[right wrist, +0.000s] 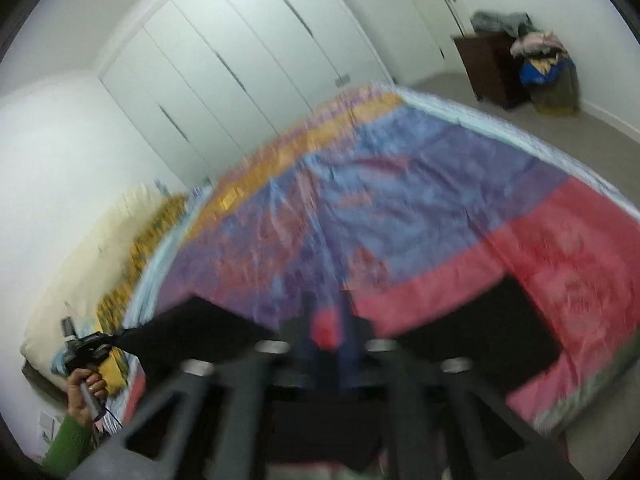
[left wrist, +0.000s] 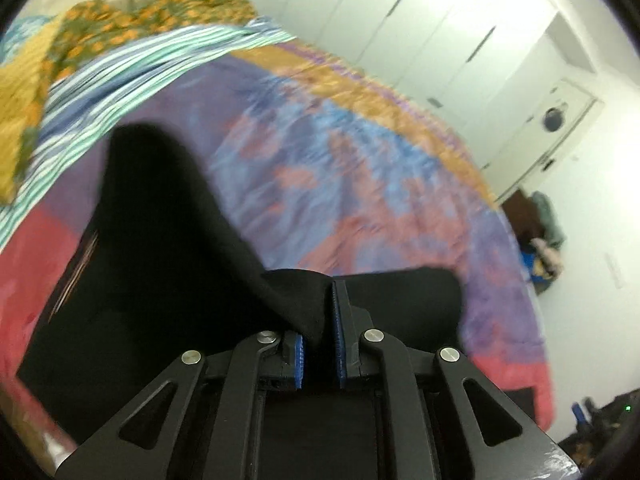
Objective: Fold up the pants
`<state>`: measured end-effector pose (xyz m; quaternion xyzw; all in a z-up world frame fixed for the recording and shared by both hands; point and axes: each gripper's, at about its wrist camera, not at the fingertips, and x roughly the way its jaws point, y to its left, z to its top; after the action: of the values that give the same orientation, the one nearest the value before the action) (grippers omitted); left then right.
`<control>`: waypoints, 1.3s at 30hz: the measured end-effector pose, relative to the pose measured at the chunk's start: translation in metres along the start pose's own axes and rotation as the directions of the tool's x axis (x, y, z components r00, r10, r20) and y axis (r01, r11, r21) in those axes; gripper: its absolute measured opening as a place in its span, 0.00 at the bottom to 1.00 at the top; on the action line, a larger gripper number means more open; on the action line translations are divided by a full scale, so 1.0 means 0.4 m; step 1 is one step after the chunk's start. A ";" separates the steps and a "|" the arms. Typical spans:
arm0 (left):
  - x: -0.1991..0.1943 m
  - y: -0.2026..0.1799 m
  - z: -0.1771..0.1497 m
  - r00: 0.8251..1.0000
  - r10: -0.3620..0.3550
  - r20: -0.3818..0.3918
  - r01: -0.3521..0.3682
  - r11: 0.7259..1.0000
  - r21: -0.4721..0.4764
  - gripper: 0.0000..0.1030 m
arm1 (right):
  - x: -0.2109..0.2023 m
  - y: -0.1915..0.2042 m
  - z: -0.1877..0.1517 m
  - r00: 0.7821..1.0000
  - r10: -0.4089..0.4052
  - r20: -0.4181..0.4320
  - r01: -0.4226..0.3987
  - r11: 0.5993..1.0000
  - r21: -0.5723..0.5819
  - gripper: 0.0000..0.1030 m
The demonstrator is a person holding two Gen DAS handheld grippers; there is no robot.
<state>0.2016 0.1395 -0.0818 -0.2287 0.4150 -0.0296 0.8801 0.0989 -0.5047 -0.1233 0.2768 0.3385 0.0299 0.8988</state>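
Note:
Black pants (left wrist: 160,260) lie on a bed with a bedspread (left wrist: 320,160) of purple, blue and red patches. My left gripper (left wrist: 324,304) is shut on a fold of the black fabric, which rises from the bed up to its blue pads. In the blurred right wrist view the pants (right wrist: 500,328) spread dark across the near edge of the bedspread (right wrist: 400,200). My right gripper (right wrist: 328,312) stands open over them, with only red bedspread showing between its fingers. At the far left a hand (right wrist: 84,384) in a green sleeve holds the left gripper (right wrist: 110,342), with a corner of the pants pulled up to it.
A striped sheet and an orange-patterned cloth (left wrist: 120,32) are piled at the head of the bed. White wardrobe doors (right wrist: 240,60) run along the far side. A brown cabinet (right wrist: 488,68) with a heap of clothes stands on the carpet (right wrist: 560,136) beyond the bed's foot.

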 end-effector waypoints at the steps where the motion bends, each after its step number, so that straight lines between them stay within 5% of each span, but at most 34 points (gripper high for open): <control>1: 0.007 0.016 -0.023 1.000 0.003 -0.006 -0.003 1.000 -0.020 0.10 | 0.000 0.002 -0.031 1.000 0.019 -0.002 -0.019 0.999 0.032 0.81; 4: 0.014 0.053 -0.045 1.000 -0.008 -0.012 0.007 0.995 -0.098 0.10 | 0.053 -0.002 -0.155 0.973 0.211 -0.095 -0.183 0.953 0.240 0.80; 7: 0.005 0.053 -0.031 1.000 -0.015 0.008 0.015 0.995 -0.102 0.10 | 0.143 -0.001 -0.273 0.926 0.346 -0.152 -0.253 0.866 0.431 0.80; 12: 0.004 0.031 -0.016 1.000 -0.015 0.014 0.015 0.998 -0.065 0.10 | 0.273 -0.043 -0.339 0.930 0.340 -0.139 -0.203 0.790 0.578 0.78; 15: 0.007 0.029 -0.020 1.000 -0.008 0.017 0.009 0.998 -0.055 0.10 | 0.314 -0.075 -0.367 0.939 0.288 -0.187 -0.088 0.729 0.679 0.62; 17: 0.004 0.033 -0.024 1.000 -0.009 0.018 0.010 0.998 -0.057 0.10 | 0.305 -0.072 -0.376 0.933 0.309 -0.184 -0.092 0.699 0.709 0.61; 20: 0.011 0.036 -0.028 1.000 -0.005 0.017 0.006 0.999 -0.048 0.10 | 0.295 -0.067 -0.357 0.948 0.266 -0.177 -0.086 0.747 0.659 0.61; 24: 0.017 0.047 -0.035 1.000 -0.003 0.009 0.004 0.998 -0.058 0.10 | 0.290 -0.099 -0.353 0.969 0.204 -0.137 -0.046 0.700 0.713 0.60; 26: 0.021 0.052 -0.037 1.000 0.001 0.008 -0.001 0.999 -0.055 0.10 | 0.283 -0.092 -0.350 0.975 0.163 -0.150 -0.015 0.726 0.688 0.54; 28: 0.026 0.057 -0.031 1.000 0.009 0.004 -0.008 0.999 -0.053 0.10 | 0.270 -0.074 -0.330 0.983 0.045 -0.178 0.073 0.793 0.605 0.06; 32: -0.018 0.069 0.029 0.998 -0.027 0.063 0.033 0.994 -0.107 0.08 | 0.242 0.001 -0.198 0.992 -0.015 -0.122 0.061 0.920 0.386 0.05; 36: -0.119 0.053 0.061 0.984 -0.033 0.177 0.053 0.992 -0.113 0.08 | 0.194 0.076 -0.006 1.000 0.022 0.000 -0.021 0.976 0.216 0.05; 39: -0.230 0.015 -0.017 0.965 -0.017 0.263 0.028 0.999 -0.037 0.06 | 0.137 0.096 0.103 0.996 0.060 0.066 -0.067 0.990 0.125 0.05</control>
<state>0.1356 0.1646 -0.0220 -0.2530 0.2924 -0.0006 0.9222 0.1717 -0.4788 -0.1104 0.3450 0.3025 0.0282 0.8881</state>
